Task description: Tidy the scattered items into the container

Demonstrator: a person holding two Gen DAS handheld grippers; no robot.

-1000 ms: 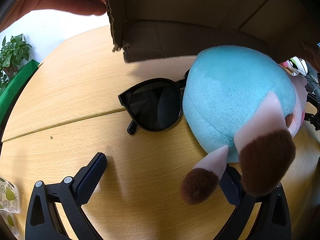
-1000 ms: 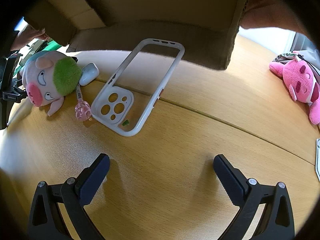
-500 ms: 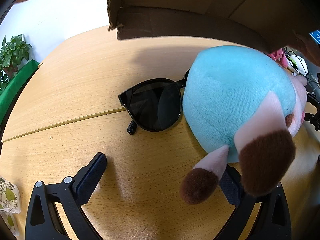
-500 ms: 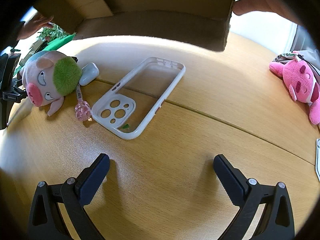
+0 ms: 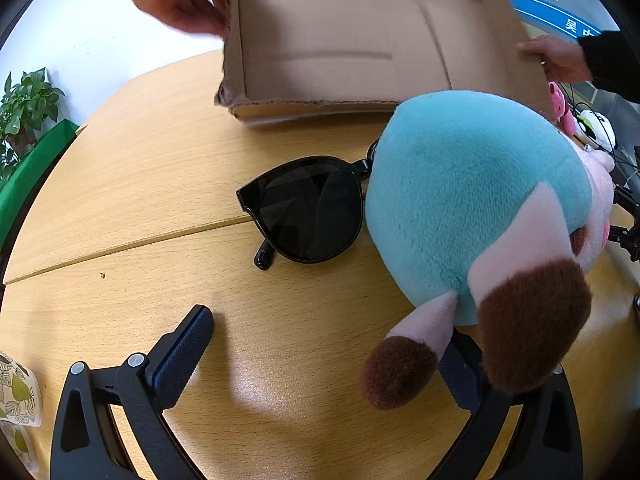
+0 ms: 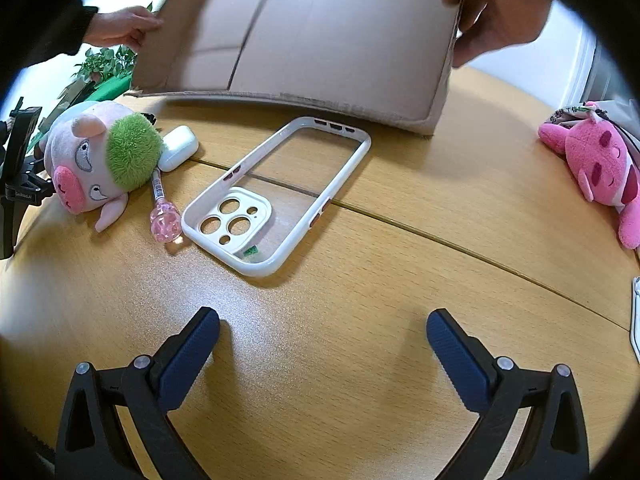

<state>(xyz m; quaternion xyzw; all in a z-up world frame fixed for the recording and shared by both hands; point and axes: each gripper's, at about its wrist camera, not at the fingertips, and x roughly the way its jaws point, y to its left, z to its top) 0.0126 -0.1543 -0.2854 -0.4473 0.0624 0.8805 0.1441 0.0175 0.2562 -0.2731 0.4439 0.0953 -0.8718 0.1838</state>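
**Status: no item stowed; container not yet set down**

Container. A brown corrugated cardboard box [image 6: 320,40] is held by two bare hands at its side walls, one hand [image 6: 492,4] at the right edge of the right wrist view and another hand [image 6: 120,28] at the left. The box is tilted, its open interior toward the cameras. Its near edge is at or just above the light wooden table [image 6: 360,360]; contact cannot be confirmed. Its interior shows no contents.

Tools. The right gripper [image 6: 322,340] rests low over bare table with its jaws wide apart, holding nothing. The left gripper [image 5: 320,344] also has its jaws spread; the brown-tipped feet of the toy lie over its right finger, but nothing is clamped.

Items outstanding, all on the table:
- Black round-lens sunglasses [image 5: 308,208], touching the toy's flank, just in front of the box.
- Turquoise plush pig with pink limbs and brown hooves [image 5: 480,208], directly ahead of the left gripper.
- White phone case with camera cut-outs [image 6: 276,196], its far end just beside the box edge.
- White earbud case [image 6: 178,148], touching the toy's green tuft.
- Pen with a pink translucent topper [image 6: 164,216], between toy and phone case.
- Pink plush animal [image 6: 596,168], well apart at the right; whether it belongs to the task is unclear.

Assessment. Judged progress: nil. Every item remains to be picked.
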